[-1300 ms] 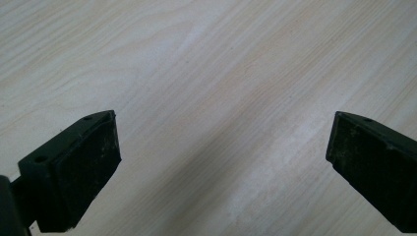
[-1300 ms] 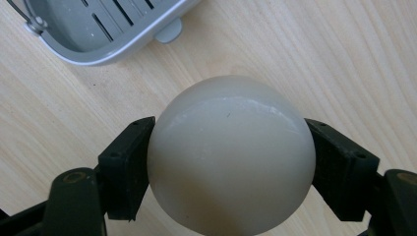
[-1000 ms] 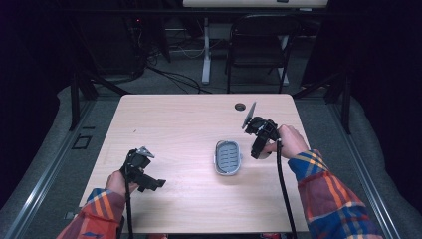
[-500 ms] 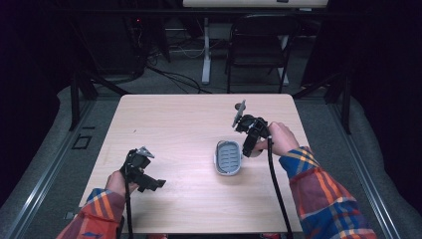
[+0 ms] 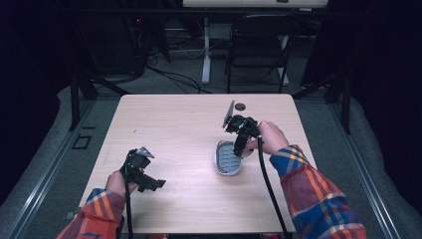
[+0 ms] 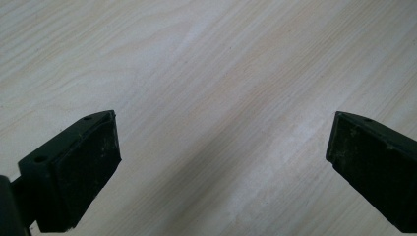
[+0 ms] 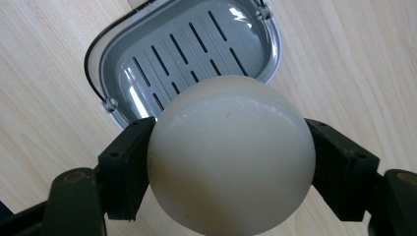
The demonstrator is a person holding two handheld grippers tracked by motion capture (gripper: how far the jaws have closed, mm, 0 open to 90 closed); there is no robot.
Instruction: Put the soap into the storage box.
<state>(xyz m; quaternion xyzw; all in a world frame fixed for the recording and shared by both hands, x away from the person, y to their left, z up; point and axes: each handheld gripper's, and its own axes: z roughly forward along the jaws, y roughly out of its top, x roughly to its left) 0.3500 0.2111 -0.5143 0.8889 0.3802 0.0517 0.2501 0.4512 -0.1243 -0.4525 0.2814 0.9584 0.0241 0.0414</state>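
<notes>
Soap (image 7: 231, 157) clamped in right tongs (image 7: 231, 164), prob. just above dish (image 7: 147, 64).

A soap dish (image 5: 228, 159) sits on the table (image 5: 174, 124), right of its middle and nearer the near edge than the far one. The right gripper (image 5: 241, 148) hangs over the dish's right end, holding a bar of soap (image 7: 231, 157) between its jaws; in the right gripper view the soap is above the dish's near rim, not touching it. A small round hole (image 5: 241, 106) lies in the table just inside the far edge, behind the dish. The left gripper (image 5: 149, 183) is near the near-left corner, well apart from the dish, above bare table. A chair (image 5: 256, 45) stands on the floor beyond the far edge.
</notes>
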